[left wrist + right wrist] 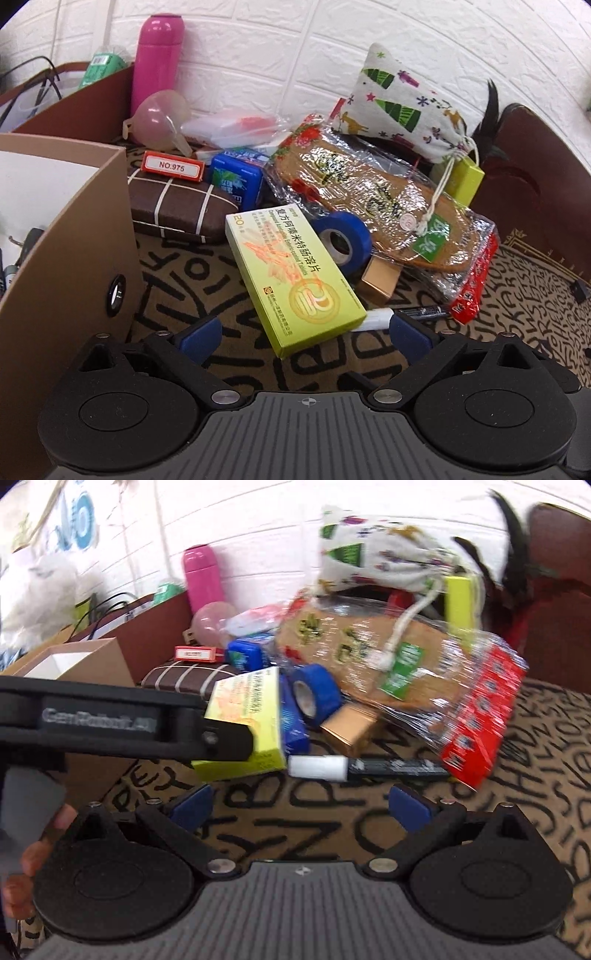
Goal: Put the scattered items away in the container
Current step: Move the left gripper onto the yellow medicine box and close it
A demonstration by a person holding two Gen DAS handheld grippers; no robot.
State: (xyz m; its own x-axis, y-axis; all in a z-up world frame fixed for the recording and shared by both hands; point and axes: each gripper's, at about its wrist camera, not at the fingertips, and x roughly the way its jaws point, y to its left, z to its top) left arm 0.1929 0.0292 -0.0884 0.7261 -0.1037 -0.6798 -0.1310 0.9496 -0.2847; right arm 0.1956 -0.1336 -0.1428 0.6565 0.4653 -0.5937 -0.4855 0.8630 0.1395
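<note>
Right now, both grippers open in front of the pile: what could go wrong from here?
1. The green medicine box lies tilted against the blue tape roll; the open left gripper closing on it may shift the roll.
2. The white-capped marker lies flat on the mat in front of the open right gripper, so it may roll or slip out.
3. The two grippers sit close together and could collide.

Both wrist views low, facing clutter [295,206].

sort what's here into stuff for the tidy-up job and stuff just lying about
For the job: brown container, yellow-green medicine box, blue tape roll, marker, gold box, left claw.

Lying about: pink bottle, paper bag, patterned mat.
</note>
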